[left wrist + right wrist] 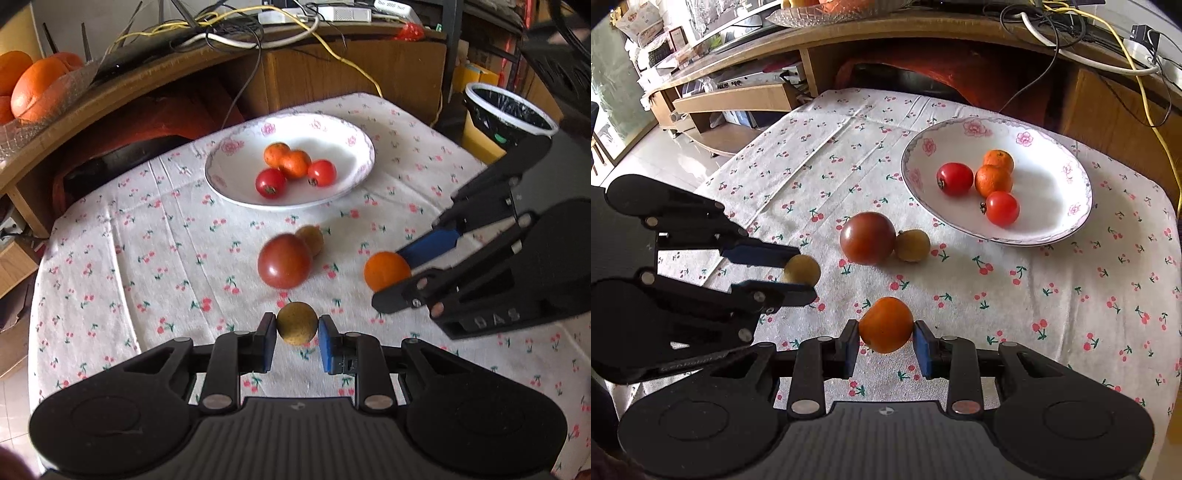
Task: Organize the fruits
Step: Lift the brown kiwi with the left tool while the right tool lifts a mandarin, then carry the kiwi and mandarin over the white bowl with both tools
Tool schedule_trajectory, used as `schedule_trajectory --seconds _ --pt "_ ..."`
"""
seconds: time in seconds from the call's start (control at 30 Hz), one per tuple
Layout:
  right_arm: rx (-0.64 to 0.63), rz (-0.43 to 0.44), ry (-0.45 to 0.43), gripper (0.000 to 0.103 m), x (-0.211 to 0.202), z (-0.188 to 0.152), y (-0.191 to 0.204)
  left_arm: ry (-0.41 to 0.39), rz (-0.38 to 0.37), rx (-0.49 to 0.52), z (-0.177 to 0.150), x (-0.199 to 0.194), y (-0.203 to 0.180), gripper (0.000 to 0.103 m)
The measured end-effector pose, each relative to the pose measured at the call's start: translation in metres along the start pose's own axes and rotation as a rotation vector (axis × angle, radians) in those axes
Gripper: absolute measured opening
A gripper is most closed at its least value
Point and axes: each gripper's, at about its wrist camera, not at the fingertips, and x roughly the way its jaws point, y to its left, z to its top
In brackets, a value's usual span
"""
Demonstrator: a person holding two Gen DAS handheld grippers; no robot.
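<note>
Cherry-print tablecloth (110, 258) was where we found the left gripper (297, 326) pinching a yellow-brown fruit (296, 322) and the right gripper (885, 338) pinching an orange fruit (885, 325) (both round, thinly gripped), so either could slip before reaching the plate (1052, 229).

A white cloth (1015, 314) printed with small red cherries on green stems covers the worktop. The white plate (1049, 229), rimmed with pink flowers, holds two red tomatoes (955, 178) and two orange fruits (993, 180). Black grippers with blue pads carry an olive-brown fruit (296, 323) and an orange one (885, 325); a dark red tomato (868, 238) lies beside another olive-brown fruit (912, 245).
</note>
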Motion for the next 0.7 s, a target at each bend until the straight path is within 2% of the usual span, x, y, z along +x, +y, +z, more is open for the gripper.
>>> schedule_trajectory --seconds 0.7 --pt "0.053 -0.03 -0.077 0.027 -0.021 0.008 -0.014 -0.058 -0.001 0.01 0.029 -0.003 -0.01 0.033"
